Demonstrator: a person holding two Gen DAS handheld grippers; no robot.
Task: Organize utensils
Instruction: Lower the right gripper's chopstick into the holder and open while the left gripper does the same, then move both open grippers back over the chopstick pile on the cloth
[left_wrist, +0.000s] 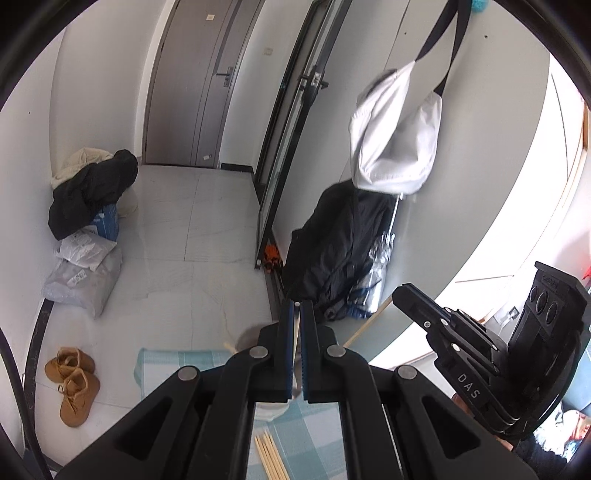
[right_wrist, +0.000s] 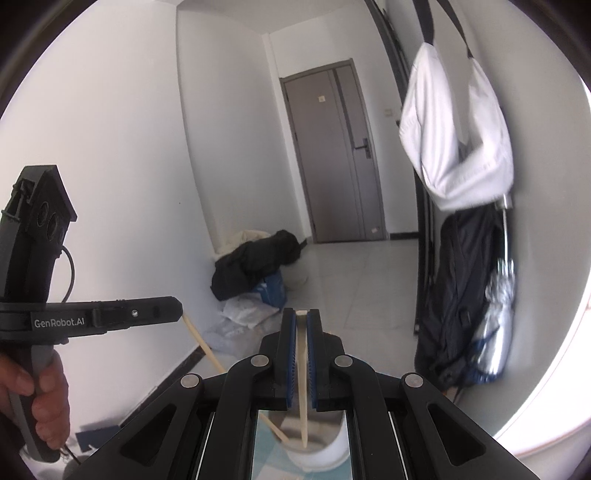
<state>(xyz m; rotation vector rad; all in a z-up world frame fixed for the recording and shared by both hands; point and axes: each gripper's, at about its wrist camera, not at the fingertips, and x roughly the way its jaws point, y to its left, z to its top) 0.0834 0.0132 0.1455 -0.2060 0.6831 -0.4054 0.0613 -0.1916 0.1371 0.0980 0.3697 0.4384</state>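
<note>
Left gripper (left_wrist: 297, 308): your jaws are pressed together on one pale chopstick (left_wrist: 296, 328), which stands between the blue pads with its tip showing at the fingertips. In the right wrist view this same gripper (right_wrist: 181, 314) comes in from the left edge, held in your hand (right_wrist: 40, 398), and its chopstick (right_wrist: 207, 350) slants down and to the right toward a white cup (right_wrist: 332, 454).

Below the left gripper, four loose chopsticks (left_wrist: 271, 458) lie side by side on a blue-and-white checked cloth (left_wrist: 314, 435). Just above them a white container (left_wrist: 271, 410) shows between the gripper's arms, mostly hidden; you cannot tell what is inside it from this view.

Right gripper (right_wrist: 302, 314): jaws pinched on a second chopstick (right_wrist: 303, 387), held nearly upright, its lower end hanging inside the mouth of the white cup. Whether that end touches the cup's bottom you cannot tell. In the left wrist view the right gripper (left_wrist: 400, 293) sits at the right, with its chopstick (left_wrist: 365, 325) trailing down and left from the fingertips.

Background: grey door (right_wrist: 332, 155), dark jacket heaped on the floor (left_wrist: 92, 192), brown boots (left_wrist: 74, 384) at lower left, white bag (right_wrist: 458, 140) hanging on the right wall.
</note>
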